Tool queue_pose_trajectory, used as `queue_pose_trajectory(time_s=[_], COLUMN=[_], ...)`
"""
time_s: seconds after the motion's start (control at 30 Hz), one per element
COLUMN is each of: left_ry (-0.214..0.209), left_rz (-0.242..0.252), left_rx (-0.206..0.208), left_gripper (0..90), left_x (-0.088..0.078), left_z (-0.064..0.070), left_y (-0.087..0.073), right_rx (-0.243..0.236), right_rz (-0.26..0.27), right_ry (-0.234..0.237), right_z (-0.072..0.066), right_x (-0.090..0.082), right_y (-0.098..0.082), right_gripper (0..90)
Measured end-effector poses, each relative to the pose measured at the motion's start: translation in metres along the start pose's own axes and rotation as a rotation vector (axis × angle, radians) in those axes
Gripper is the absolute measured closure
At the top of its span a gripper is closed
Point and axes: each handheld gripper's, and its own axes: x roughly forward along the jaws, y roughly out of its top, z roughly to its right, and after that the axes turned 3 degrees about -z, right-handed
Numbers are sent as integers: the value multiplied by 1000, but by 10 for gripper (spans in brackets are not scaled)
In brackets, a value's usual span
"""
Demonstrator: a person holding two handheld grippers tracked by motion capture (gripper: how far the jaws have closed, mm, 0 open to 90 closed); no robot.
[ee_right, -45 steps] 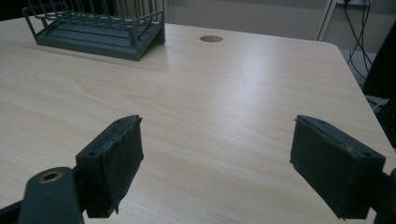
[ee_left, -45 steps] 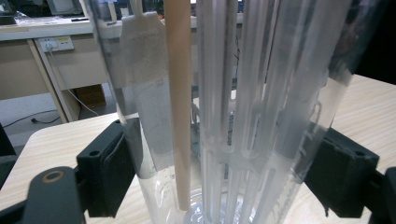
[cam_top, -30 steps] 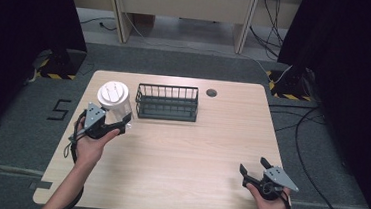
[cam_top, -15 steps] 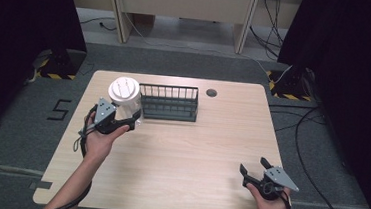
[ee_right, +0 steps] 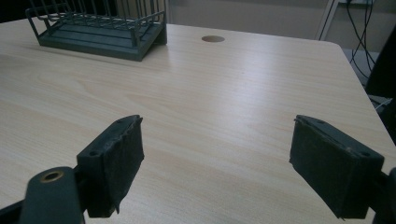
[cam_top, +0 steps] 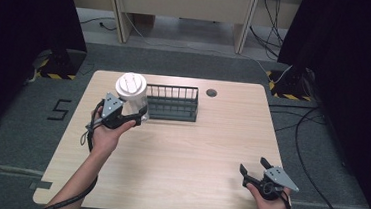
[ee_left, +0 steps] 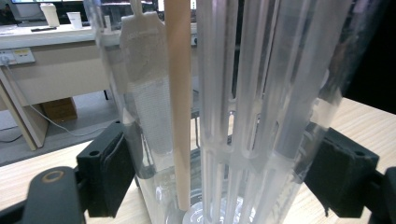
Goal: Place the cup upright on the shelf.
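While the clear plastic container (cam_top: pixel 132 99) with its white lid stands at the left end of the dark wire rack (cam_top: pixel 172 102), the left gripper (cam_top: pixel 131 116) is clamped on its sides. It looks already grasped but not yet placed. Right gripper (cam_top: pixel 254 168) rests apart, jaws wide, near the table (cam_top: pixel 195 150) edge.

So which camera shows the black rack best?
The high view: the whole black rack sits on the table, beside the clear jar in the left tongs. The right gripper view catches one end of it, far off. The left gripper view gives a blurred hint through the jar.
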Motion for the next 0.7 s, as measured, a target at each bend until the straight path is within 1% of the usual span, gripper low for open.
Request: queue_pose_trajectory(time_s=[0.1,0.13,0.33,0.53,0.63,0.67,0.7], left_ry=[-2,-2,-5,-1,1,6,3], left_rz=[0,2,7,14,13,19,12], left_rx=[3,1,9,7,8,19,7], left_gripper=[177,177,176,176,177,176,176], left_x=[5,7,17,26,30,32,34], left_z=[2,3,6,6,6,5,6], left_y=[2,3,11,18,20,20,20], right_rx=[-3,6,0,3,-3,0,0], right_rz=[-1,0,4,2,2,3,3], right_ry=[1,1,5,6,5,6,6], right_z=[1,0,1,0,1,1,1], right_x=[0,0,0,0,0,0,0], right_y=[0,0,0,0,0,0,0], right_gripper=[181,181,181,182,182,182,182])
